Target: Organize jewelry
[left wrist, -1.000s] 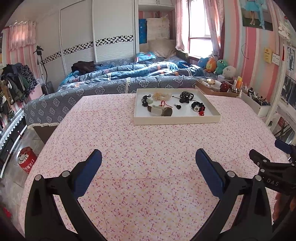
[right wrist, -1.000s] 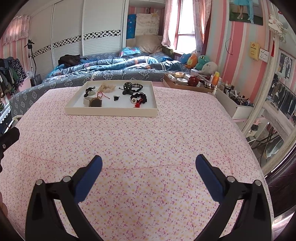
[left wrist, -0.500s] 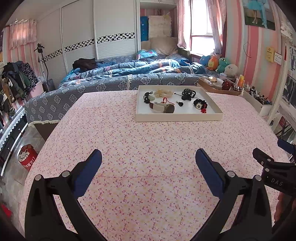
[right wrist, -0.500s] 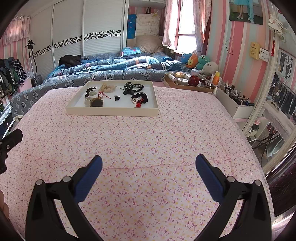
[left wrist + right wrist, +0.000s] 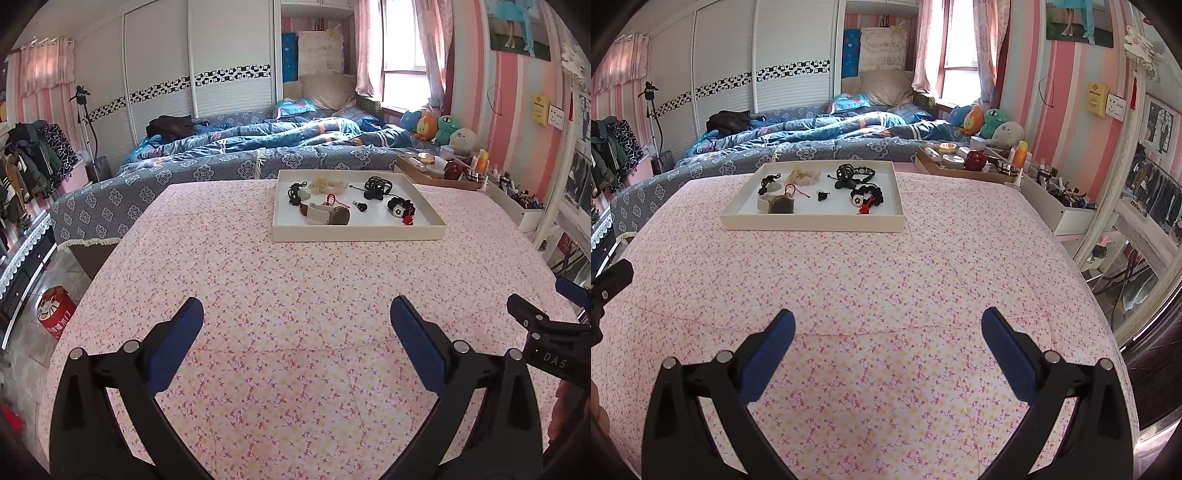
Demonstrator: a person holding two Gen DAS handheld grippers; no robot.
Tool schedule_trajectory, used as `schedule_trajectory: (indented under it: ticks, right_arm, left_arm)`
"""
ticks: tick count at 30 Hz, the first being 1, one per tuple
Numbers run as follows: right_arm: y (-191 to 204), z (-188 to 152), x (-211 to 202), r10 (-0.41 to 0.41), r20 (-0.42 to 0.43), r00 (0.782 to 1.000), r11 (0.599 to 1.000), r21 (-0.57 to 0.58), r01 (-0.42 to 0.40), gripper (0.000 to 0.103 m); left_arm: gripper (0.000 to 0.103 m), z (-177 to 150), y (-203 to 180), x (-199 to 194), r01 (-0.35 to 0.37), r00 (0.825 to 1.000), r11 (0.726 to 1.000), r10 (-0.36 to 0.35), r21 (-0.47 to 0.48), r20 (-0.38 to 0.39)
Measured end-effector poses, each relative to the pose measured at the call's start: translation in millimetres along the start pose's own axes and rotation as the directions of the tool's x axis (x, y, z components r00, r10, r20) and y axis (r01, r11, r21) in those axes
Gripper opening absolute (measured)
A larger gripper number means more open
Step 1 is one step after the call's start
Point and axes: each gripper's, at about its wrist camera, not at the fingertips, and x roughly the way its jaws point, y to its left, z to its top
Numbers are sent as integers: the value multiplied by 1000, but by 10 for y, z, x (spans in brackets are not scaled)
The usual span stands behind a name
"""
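Observation:
A shallow white tray (image 5: 354, 233) (image 5: 812, 223) lies on the far part of the pink floral quilt. It holds several jewelry pieces: a white band with a brown round piece (image 5: 327, 214) (image 5: 777, 204), black cords (image 5: 375, 186) (image 5: 849, 175), a black bracelet with a red tassel (image 5: 400, 208) (image 5: 866, 197), a pale beaded cluster (image 5: 327, 185) (image 5: 803, 175) and a small dark piece (image 5: 822, 195). My left gripper (image 5: 295, 321) and right gripper (image 5: 886, 325) hover wide open over the near quilt, well short of the tray, with nothing between their blue pads.
A bed with blue bedding (image 5: 258, 144) lies beyond the quilted surface. At the right stand a wooden tray of bottles and jars (image 5: 964, 162), a white box of cosmetics (image 5: 1056, 199) and a mirror (image 5: 1137, 258). A red tin (image 5: 55, 310) sits on the floor at left.
Both views have shifted slightly nearer the tray, which now looks a little larger. Both grippers stay wide open.

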Motion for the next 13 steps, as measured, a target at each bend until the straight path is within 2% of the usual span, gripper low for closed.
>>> schedule_trajectory:
  ticks: [13]
  right_arm:
    - [10,-5,1,1,-1,1000,1000,-2,-1,101]
  left_arm:
    - [100,-14,-7,22,-8,1000,1000,8,9,-18]
